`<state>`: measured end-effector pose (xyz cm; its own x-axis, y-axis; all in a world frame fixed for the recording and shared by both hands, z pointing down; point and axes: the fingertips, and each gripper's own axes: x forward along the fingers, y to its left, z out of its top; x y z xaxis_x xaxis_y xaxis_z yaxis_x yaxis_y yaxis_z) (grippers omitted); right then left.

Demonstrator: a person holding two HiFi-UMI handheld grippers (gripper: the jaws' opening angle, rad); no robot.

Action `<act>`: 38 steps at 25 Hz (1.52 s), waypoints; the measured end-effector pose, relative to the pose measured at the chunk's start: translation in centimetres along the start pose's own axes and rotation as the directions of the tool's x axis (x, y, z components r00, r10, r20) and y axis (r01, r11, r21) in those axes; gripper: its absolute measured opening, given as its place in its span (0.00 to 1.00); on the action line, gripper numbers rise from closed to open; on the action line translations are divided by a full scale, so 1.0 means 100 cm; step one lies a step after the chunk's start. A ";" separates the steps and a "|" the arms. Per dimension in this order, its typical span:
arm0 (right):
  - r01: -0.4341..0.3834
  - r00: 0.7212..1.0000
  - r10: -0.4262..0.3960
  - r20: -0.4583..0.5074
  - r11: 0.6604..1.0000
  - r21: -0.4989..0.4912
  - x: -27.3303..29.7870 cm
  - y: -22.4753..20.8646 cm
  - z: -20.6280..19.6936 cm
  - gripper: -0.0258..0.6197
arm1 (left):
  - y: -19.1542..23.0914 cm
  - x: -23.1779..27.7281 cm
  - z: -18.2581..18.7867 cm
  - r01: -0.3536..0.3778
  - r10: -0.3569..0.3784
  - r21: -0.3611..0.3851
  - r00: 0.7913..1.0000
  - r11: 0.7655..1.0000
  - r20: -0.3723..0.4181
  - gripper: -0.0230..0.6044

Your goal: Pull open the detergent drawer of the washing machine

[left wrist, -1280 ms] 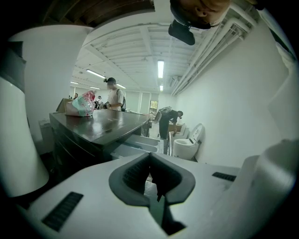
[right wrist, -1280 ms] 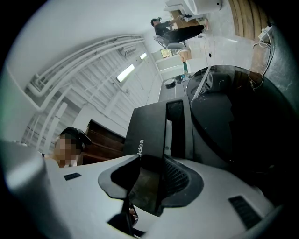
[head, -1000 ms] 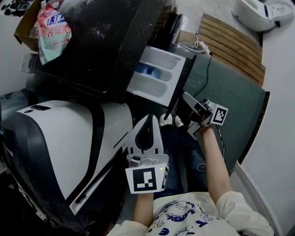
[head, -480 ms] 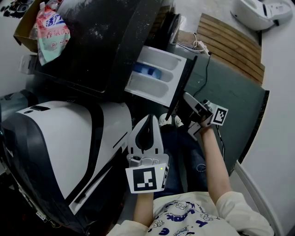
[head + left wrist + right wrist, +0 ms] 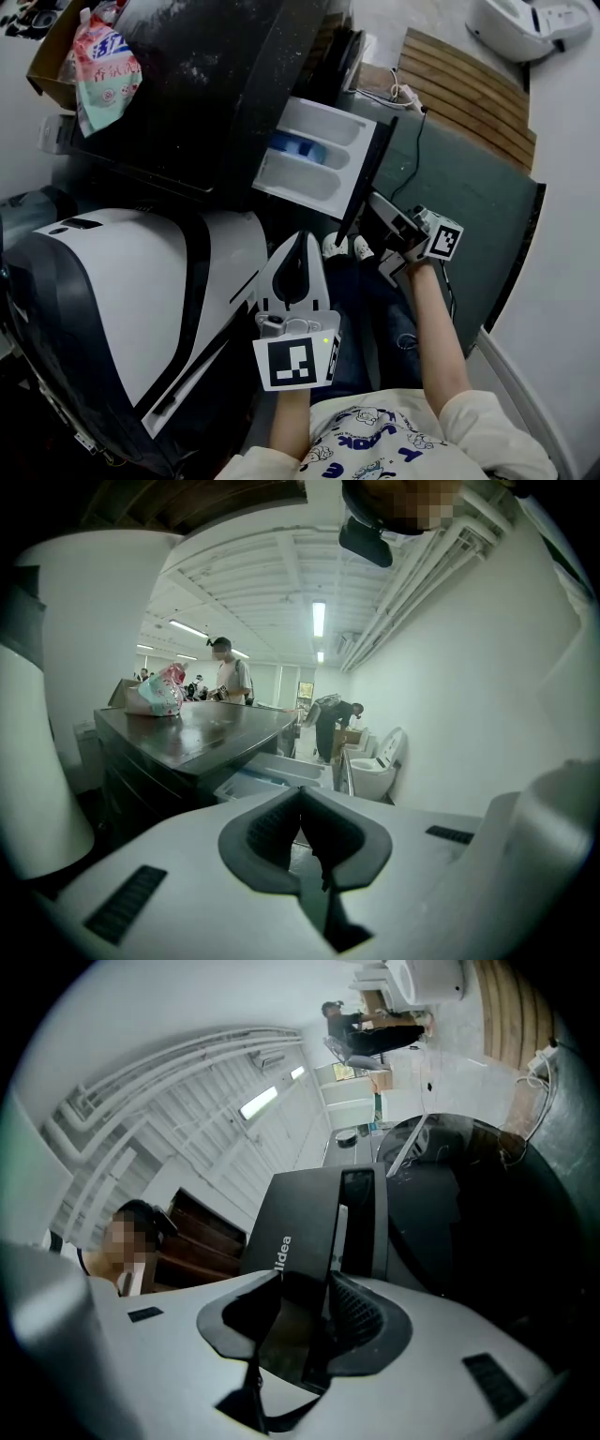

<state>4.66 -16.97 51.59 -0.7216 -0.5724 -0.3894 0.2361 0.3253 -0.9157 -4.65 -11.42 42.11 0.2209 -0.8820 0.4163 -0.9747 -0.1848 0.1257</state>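
The dark washing machine [image 5: 216,84] has its detergent drawer [image 5: 319,155] pulled out, showing white compartments and a blue insert. The drawer's black front panel [image 5: 367,178] stands at its outer end. My right gripper [image 5: 375,211] is shut on the lower edge of that panel. In the right gripper view the panel [image 5: 300,1222] sits between the pads of that gripper [image 5: 305,1283]. My left gripper [image 5: 302,236] hangs nearer to me, shut and empty, pointing toward the drawer [image 5: 272,771]; its tips [image 5: 300,794] meet.
A large white and black appliance [image 5: 122,291] fills the left. A detergent bag [image 5: 103,66] and a cardboard box lie on the machine's top. A green mat [image 5: 459,187], a cable and wooden slats [image 5: 469,84] lie to the right. My shoes [image 5: 342,246] are below the drawer.
The right gripper has rolled slightly while holding the drawer front. The drawer and the left gripper stay where they were.
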 end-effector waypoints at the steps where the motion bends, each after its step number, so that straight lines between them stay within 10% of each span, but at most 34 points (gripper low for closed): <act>1: 0.020 1.000 -0.021 -0.017 0.999 -0.028 -0.001 0.000 -0.002 0.29 | 0.000 0.000 0.001 -0.001 0.001 -0.001 1.000 1.000 0.003 0.06; 12: 0.244 0.954 -0.292 -0.067 0.887 -0.392 -0.017 0.028 -0.001 0.25 | -0.006 0.003 0.021 0.027 -0.028 0.027 0.999 0.999 0.025 0.06; 19: 0.337 0.890 -0.455 0.020 0.628 -0.702 -0.015 0.074 0.017 0.17 | -0.015 0.005 0.036 0.047 -0.048 0.030 0.998 0.998 0.041 0.06; 28: 0.405 0.807 -0.564 0.176 0.311 -0.860 -0.014 0.123 0.037 0.06 | -0.029 0.009 0.054 0.069 -0.072 0.043 0.996 0.997 0.060 0.06; 38: 0.474 0.734 -0.609 0.301 0.142 -0.869 -0.014 0.151 0.055 0.06 | -0.031 0.012 0.066 0.069 -0.072 0.043 0.995 0.997 0.070 0.06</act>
<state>12.83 -15.44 37.80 -0.4776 -0.8445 0.2425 -0.8741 0.4287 -0.2286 -1.57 -14.74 36.25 0.2874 -0.8944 0.3425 -0.9577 -0.2635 0.1157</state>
